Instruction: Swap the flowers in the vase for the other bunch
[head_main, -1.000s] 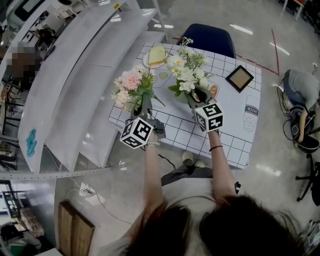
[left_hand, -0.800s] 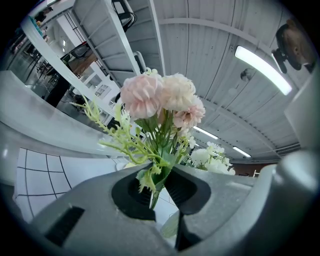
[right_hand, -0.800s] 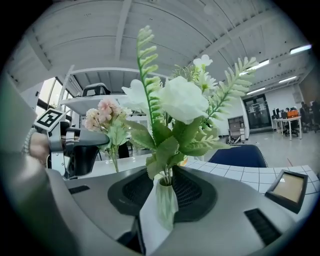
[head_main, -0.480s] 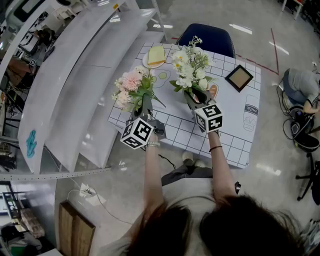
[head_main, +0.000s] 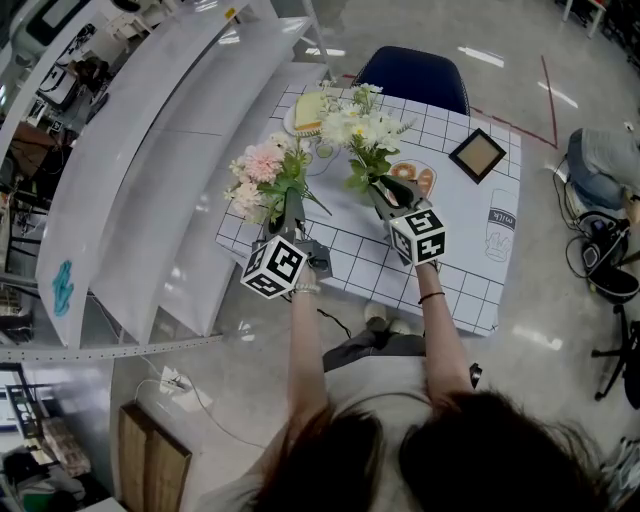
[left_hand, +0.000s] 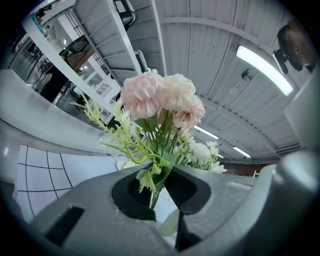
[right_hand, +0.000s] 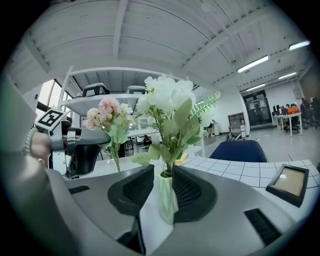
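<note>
Seemingly mid-swap, the left gripper (left_hand: 159, 186) is clamping the pink bunch (left_hand: 162, 100) between its jaws, the right gripper (right_hand: 165, 187) is clamping the white bunch (right_hand: 167, 100) likewise, and one bunch is probably needing seating in the vase next.

Running tight between pink bunch (head_main: 262, 175) and white bunch (head_main: 362, 130)
Leaving room over table (head_main: 460, 285) at 4 o'clock; blocking with plate (head_main: 308, 112) and chair (head_main: 415, 75) at 12, frame (head_main: 478, 155) at 2, shelving (head_main: 150, 170) at 9.

Gridded table (head_main: 470, 285) with frame (head_main: 478, 155), plate (head_main: 293, 124)
</note>
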